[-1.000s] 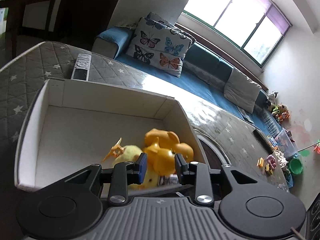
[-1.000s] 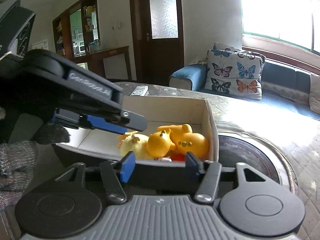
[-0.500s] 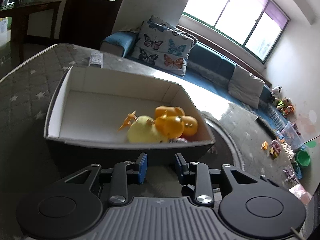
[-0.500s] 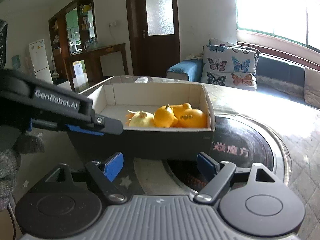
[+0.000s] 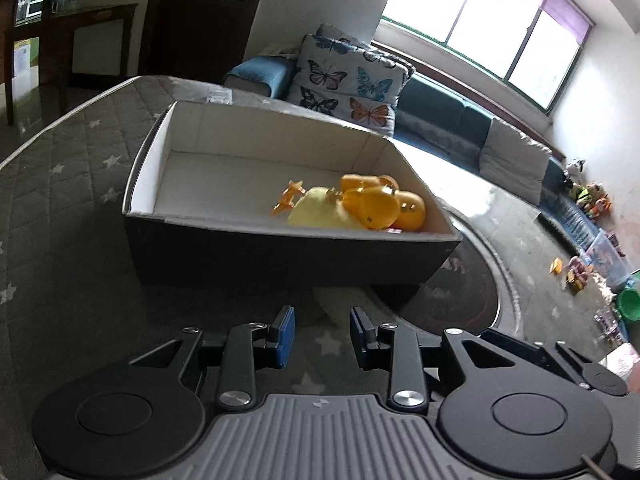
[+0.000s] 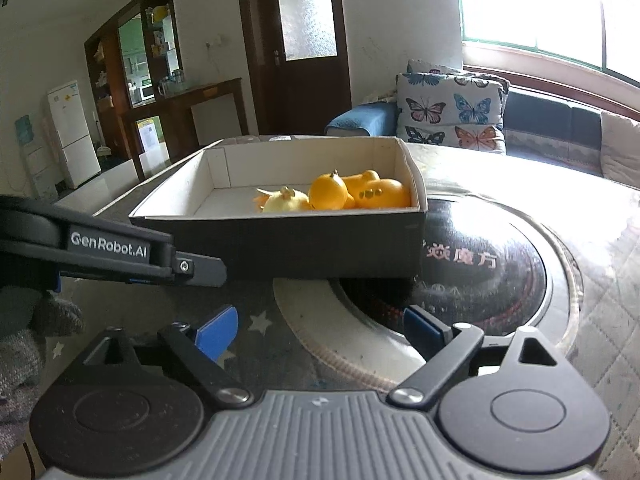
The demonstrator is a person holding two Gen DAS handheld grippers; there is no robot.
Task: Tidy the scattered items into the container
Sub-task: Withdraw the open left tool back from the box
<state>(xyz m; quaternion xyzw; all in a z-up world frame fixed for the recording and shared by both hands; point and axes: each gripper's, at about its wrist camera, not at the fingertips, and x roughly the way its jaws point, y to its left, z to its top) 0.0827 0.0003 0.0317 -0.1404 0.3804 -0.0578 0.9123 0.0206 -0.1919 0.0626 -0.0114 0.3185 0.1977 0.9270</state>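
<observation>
A dark box with a white inside (image 5: 280,256) (image 6: 320,240) stands on the quilted table. In its right end lie several orange toy ducks (image 5: 380,206) (image 6: 328,192) and a pale yellow one (image 5: 316,212) (image 6: 286,202). My left gripper (image 5: 322,334) hovers before the box's near wall, open, nothing between its blue pads. My right gripper (image 6: 320,328) is open wide and empty, low over the table in front of the box. The left gripper's body (image 6: 120,248) crosses the right wrist view at the left.
A round black hotplate (image 6: 480,272) is set in the table under the box's right end. A sofa with butterfly cushions (image 5: 348,80) lies behind. Toys and a green bowl (image 5: 630,304) sit on the floor at right. A gloved hand (image 6: 24,340) is at the left.
Both grippers have drawn back from over the box to in front of it. The left gripper let the orange duck fall among the others. The right jaws opened wider.
</observation>
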